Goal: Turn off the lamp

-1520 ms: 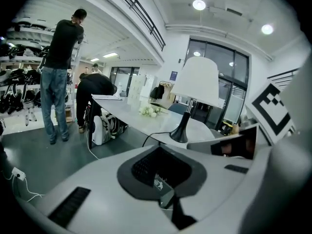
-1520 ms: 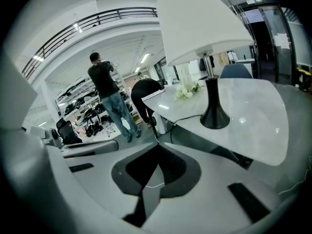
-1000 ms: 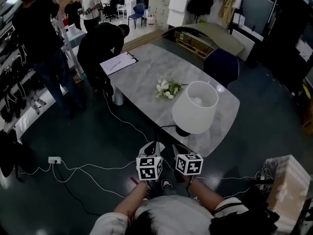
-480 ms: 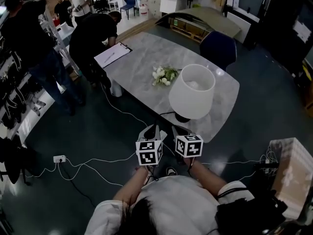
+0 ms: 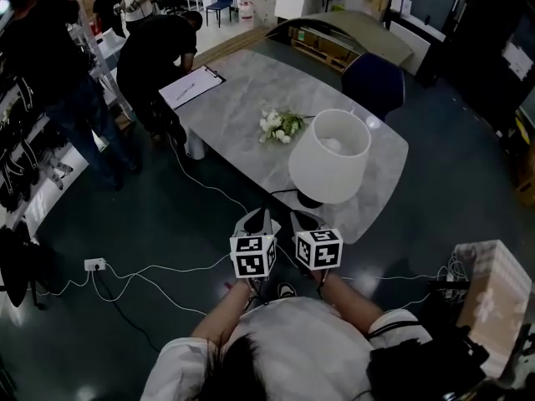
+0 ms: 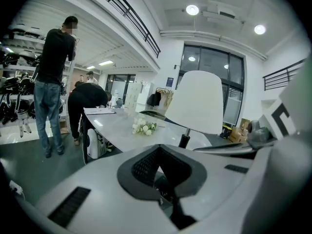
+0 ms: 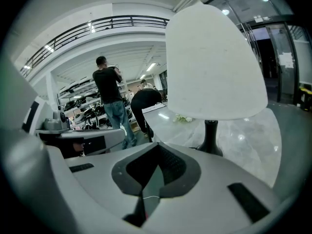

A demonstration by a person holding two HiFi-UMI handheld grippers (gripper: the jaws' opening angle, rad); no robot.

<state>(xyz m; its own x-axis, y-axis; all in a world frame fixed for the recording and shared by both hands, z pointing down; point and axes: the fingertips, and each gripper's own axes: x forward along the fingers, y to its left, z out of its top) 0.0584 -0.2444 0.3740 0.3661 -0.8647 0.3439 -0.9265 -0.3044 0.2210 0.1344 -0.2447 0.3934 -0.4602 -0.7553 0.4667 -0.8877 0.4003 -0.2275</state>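
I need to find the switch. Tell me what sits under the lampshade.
Under the lampshade a black stem drops to a round black base on the grey table. The shade hides bulb and socket; no switch shows.

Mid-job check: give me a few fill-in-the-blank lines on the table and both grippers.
The lamp has a ____ shade.
A bunch of ____ lies between the lamp and the clipboard.
The left gripper and right gripper both have their jaws ____, holding nothing.
Missing words: white; flowers; shut.
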